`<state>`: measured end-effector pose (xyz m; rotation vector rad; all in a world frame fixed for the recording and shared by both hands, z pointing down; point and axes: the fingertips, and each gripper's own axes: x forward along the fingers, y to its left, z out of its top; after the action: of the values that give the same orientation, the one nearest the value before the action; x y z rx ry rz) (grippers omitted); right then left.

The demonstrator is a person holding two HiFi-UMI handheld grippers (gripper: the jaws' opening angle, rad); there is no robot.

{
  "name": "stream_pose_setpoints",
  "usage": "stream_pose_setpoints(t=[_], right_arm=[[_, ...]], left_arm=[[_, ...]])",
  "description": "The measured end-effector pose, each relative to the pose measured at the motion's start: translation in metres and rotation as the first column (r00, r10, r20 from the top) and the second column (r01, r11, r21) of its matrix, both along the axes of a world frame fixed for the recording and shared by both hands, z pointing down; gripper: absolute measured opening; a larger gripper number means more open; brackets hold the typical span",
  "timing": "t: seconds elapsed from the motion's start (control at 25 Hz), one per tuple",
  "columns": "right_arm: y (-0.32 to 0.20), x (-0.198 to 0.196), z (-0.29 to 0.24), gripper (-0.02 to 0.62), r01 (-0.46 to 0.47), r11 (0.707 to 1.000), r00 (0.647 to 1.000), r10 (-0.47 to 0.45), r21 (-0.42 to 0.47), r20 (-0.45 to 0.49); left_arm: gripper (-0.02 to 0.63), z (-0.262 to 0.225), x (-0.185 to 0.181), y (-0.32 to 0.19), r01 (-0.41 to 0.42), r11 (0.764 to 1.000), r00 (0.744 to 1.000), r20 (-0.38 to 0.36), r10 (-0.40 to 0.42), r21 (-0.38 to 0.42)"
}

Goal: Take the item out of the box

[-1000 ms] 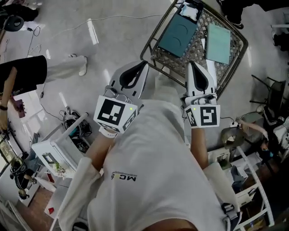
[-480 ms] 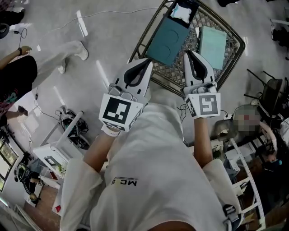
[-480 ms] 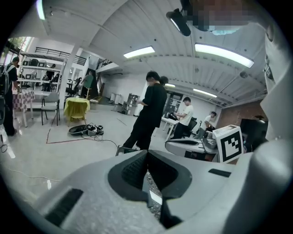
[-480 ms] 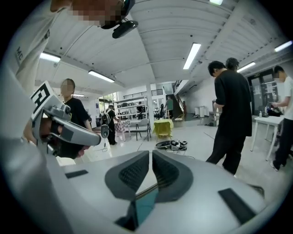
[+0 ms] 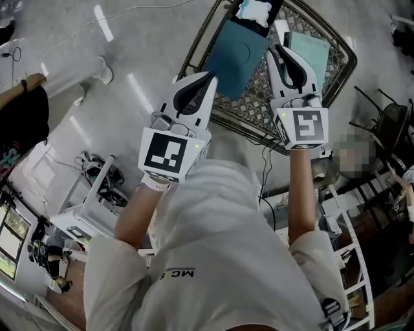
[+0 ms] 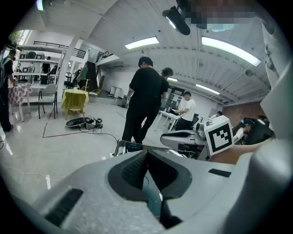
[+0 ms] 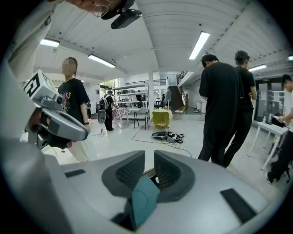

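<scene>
Both grippers have gone forward since a second ago: then they hung in front of our chest, at the near edge of the wire-mesh table (image 5: 255,110), and now they reach over it. The left gripper (image 5: 211,77) has its tip just at the near left corner of the dark teal box (image 5: 236,52); whether it touches we cannot tell. The right gripper (image 5: 274,50) is over the mesh just beside the box's right edge, between it and a lighter teal panel (image 5: 317,48). In the left gripper view the jaws are pressed together at their tips and hold nothing; a bit of teal shows only through the hollow behind them. In the right gripper view the jaws stand a narrow slit apart, also with nothing in them, and the teal surface with its round mark is seen below through the hollow. So we judge that the approach is almost done but no grasp is made yet, and both pairs of jaws must spread wider before they can take anything. The box lies flat on the table with its round-marked face up. At its far end a white item (image 5: 253,10) shows inside a dark-lined opening, not yet taken out; what it is exactly we cannot say. The lighter panel lies flat on the mesh, perhaps a lid.
</scene>
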<state>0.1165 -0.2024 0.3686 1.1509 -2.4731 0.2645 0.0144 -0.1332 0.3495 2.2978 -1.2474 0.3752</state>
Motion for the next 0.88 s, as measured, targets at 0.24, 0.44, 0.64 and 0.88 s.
stream_pose_setpoints(t=[0.24,0.44,0.64,0.88], right_arm=[[-0.033,0.001,0.061,0.098,0.047,0.997,0.996,-0.051,-0.054,-0.076],[-0.055,-0.004,0.121,0.103,0.097,0.988,0.979,-0.117,-0.123,-0.166],[-0.069,-0.01,0.162,0.104,0.168,0.968,0.942,-0.214,-0.189,-0.259],[-0.081,-0.024,0.198,0.12,0.261,0.92,0.862,-0.359,-0.292,-0.359]], left_arm=[[0.025,0.045,0.005,-0.02,-0.001,0.999,1.0,-0.002,0.001,-0.039],[0.025,0.089,0.0,-0.031,0.007,0.998,1.0,0.014,-0.006,-0.068],[0.025,0.114,-0.001,-0.037,0.002,0.996,1.0,0.023,0.0,-0.084],[0.025,0.13,-0.005,-0.052,0.014,0.996,0.999,0.033,-0.011,-0.091]])
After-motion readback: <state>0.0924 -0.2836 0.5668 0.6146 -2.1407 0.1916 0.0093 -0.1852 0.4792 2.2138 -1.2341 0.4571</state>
